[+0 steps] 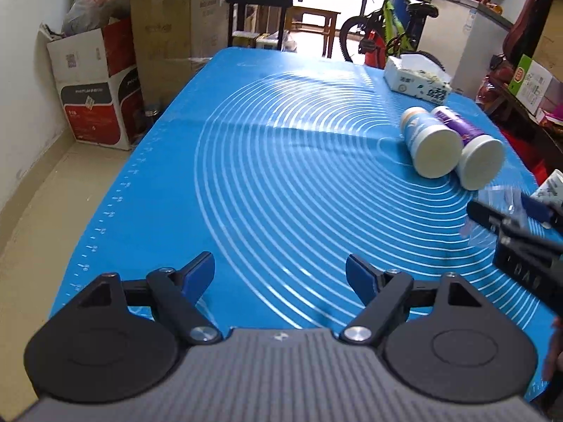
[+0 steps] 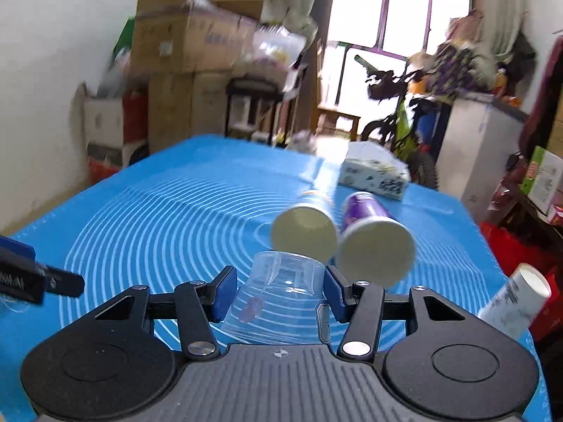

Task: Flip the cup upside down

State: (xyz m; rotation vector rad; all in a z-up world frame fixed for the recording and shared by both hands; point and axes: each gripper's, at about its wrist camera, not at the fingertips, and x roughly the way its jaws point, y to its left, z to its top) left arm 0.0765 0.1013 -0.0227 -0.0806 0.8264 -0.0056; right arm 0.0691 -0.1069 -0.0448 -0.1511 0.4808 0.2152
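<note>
A clear plastic cup (image 2: 281, 295) sits between the blue pads of my right gripper (image 2: 279, 293), its closed base pointing away from me and its wide mouth toward the gripper body. The pads press on both its sides. It is held over the blue mat (image 2: 158, 218). In the left wrist view the same cup (image 1: 499, 200) shows faintly at the right edge, in the right gripper (image 1: 510, 211). My left gripper (image 1: 280, 274) is open and empty, low over the mat (image 1: 281, 161) near its front edge.
Two white-capped bottles lie side by side on the mat, one pale (image 2: 309, 225) (image 1: 427, 144) and one purple (image 2: 369, 232) (image 1: 468, 147). A tissue box (image 2: 376, 172) (image 1: 417, 77) sits at the far right. A white tube (image 2: 513, 295) stands at the right edge. Boxes and a bicycle stand beyond the table.
</note>
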